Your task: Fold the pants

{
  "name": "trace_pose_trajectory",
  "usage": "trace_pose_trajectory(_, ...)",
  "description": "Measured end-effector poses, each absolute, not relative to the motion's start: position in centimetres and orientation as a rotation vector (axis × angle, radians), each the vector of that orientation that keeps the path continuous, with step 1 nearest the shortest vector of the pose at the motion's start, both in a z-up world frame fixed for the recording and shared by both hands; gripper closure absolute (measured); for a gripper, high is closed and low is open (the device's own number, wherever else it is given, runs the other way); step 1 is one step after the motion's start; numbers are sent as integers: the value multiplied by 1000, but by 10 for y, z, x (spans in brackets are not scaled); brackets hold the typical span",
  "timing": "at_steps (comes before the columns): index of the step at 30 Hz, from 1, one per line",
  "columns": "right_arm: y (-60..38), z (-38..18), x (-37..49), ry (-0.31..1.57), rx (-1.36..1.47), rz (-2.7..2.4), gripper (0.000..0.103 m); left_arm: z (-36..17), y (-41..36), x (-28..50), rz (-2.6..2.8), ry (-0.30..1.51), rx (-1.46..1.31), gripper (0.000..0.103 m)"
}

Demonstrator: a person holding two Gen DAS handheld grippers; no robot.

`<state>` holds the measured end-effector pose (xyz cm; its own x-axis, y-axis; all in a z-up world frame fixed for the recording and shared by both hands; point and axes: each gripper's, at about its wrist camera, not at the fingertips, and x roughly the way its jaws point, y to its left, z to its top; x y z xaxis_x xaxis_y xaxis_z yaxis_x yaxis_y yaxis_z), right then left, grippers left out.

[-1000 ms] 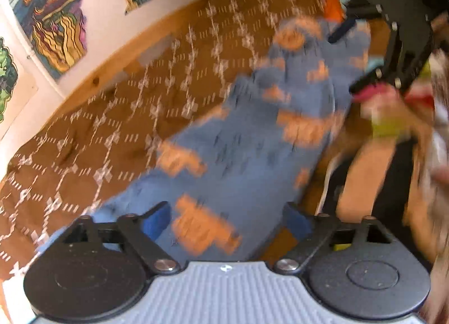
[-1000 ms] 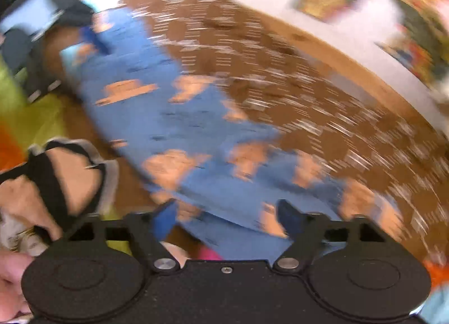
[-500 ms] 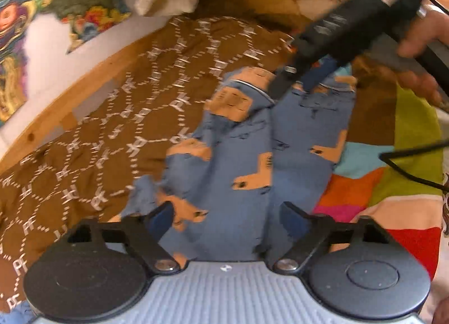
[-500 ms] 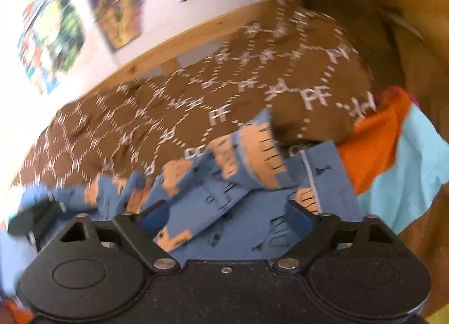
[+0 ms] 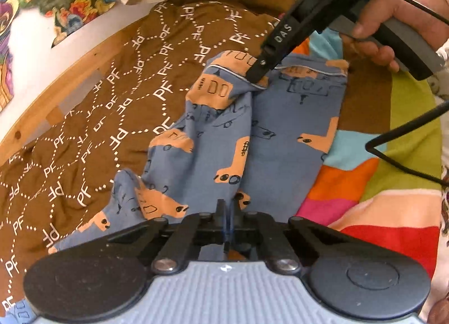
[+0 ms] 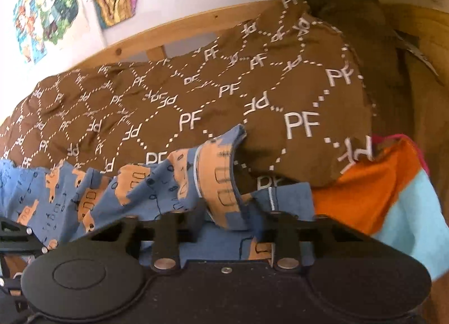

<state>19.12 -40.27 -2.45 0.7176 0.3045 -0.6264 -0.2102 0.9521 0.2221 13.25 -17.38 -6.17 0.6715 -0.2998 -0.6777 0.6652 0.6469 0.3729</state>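
Note:
The blue pants (image 5: 269, 133) with orange vehicle prints lie on a bed, one leg folded over the other. My left gripper (image 5: 224, 211) is shut on the near end of the pants. My right gripper (image 5: 259, 75) shows at the far end in the left wrist view, shut on the waistband. In the right wrist view the right gripper (image 6: 224, 211) is shut, with the waistband fabric (image 6: 219, 178) bunched between its fingers, and the pants (image 6: 84, 192) trail off to the left.
A brown blanket (image 5: 112, 99) with white "PF" letters covers the left of the bed, and it shows in the right wrist view (image 6: 224, 94). A multicoloured patchwork cover (image 5: 378, 183) lies on the right. A wooden bed rail (image 6: 174, 32) and a postered wall stand behind. A black cable (image 5: 398, 138) hangs at right.
Both grippers were open half a second ago and have closed on the pants. The pants have settled onto the bed after the earlier swing.

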Motion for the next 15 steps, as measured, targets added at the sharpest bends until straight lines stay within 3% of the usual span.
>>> trace_pose_trajectory(10, -445, 49, 159, 712, 349, 253, 92, -34, -156, 119, -681, 578, 594, 101)
trace_pose_trajectory(15, -457, 20, 144, 872, 295, 155, 92, -49, -162, 112, -745, 611, 644, 101)
